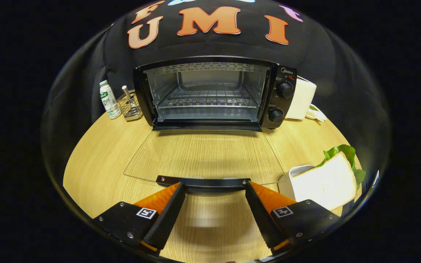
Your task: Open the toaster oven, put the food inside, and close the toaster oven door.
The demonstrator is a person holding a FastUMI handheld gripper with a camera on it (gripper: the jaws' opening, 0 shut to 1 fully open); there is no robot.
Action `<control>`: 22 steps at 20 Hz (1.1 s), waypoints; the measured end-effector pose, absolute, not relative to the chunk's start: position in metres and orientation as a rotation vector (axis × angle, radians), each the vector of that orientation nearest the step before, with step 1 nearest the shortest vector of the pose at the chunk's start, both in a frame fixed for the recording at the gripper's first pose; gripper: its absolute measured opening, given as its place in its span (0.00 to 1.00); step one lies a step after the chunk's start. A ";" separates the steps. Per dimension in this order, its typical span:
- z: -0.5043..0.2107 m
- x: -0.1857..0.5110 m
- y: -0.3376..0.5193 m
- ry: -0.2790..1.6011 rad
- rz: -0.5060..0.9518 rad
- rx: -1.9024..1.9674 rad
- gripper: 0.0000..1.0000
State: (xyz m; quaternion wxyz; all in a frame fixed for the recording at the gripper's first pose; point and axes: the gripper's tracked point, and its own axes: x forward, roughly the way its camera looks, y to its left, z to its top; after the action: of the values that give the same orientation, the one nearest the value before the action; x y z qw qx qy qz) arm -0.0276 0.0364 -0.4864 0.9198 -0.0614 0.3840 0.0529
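A black toaster oven point(283, 98) stands at the back of the wooden table with its glass door point(203, 153) folded flat down toward me. Its wire rack point(207, 98) inside is bare. The door's dark handle point(203, 181) lies just ahead of my fingertips. My gripper point(216, 188) is open, one finger near each end of the handle, with nothing between them. A sandwich point(327, 182) of white bread with green lettuce rests on a white plate point(291, 175), just right of the door and beside my right finger.
Left of the oven stand a small white bottle point(109, 99) and a wire basket point(130, 106) holding a utensil. A white appliance point(303, 98) sits to the oven's right. The wooden table point(97, 164) spreads bare left of the door.
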 end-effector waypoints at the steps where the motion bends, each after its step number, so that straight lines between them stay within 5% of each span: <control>1: -0.479 -0.030 0.032 0.790 0.120 -0.124 0.99; 14: -0.379 -0.052 -0.086 0.871 0.203 -0.107 0.99; 22: -0.389 -0.040 -0.167 1.055 0.258 -0.030 0.99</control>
State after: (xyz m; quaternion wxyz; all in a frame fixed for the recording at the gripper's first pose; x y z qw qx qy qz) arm -0.0403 -0.1666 -0.3895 0.8560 -0.0141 0.5020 0.1226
